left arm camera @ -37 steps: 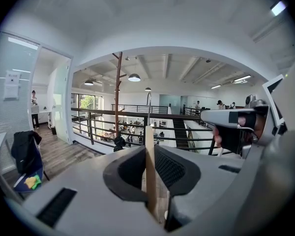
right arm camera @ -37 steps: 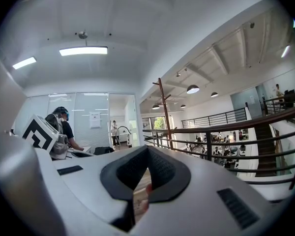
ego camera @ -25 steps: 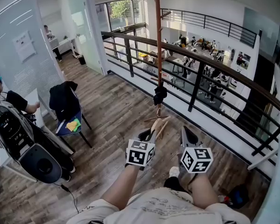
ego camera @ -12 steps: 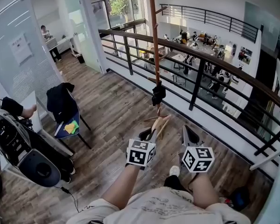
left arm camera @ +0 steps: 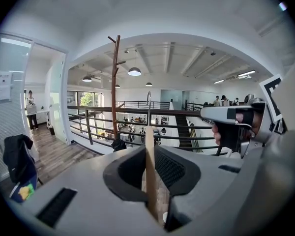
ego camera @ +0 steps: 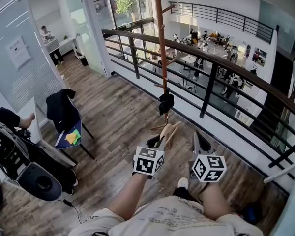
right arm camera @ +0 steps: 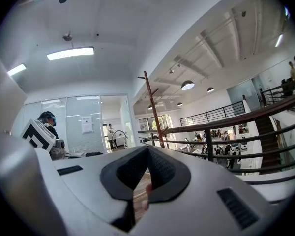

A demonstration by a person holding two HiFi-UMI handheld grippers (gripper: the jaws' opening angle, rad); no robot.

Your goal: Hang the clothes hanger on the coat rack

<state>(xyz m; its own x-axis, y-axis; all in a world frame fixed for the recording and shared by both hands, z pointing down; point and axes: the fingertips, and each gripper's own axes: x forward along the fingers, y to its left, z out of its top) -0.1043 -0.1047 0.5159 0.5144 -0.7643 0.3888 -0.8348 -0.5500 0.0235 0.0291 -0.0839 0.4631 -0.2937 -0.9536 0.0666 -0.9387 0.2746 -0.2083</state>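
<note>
— As we look down over our forearms (ego camera: 132, 195), what do we have around us?

— Our coat rack (ego camera: 160, 38) rises as a thin brown pole just this side of the dark railing (ego camera: 206, 53), with a dark garment (ego camera: 165, 103) bunched low on it. Off to our left, on the plank floor (ego camera: 118, 117), stands a chair (ego camera: 69, 132) draped with a black jacket (ego camera: 61, 109). A yellow cloth (ego camera: 72, 137) lies on its seat, and a seated person (ego camera: 10, 118) shows at the far left edge.

— What sits between us and the pole?

— In the head view that garment hangs right above the clothes hanger (ego camera: 169, 132), which we hold out near the foot of the pole.

— How do we hold our hands?

— Both forearms reach forward side by side. Our left gripper (left arm camera: 150, 154) is clenched on the hanger's wooden bar. The bar stands upright between the jaws, and its metal hook (left arm camera: 148, 100) points up, to the right of the pole in the left gripper view. Our right gripper (right arm camera: 146, 154) rides just beside the left one, jaws pressed together on nothing.
</note>
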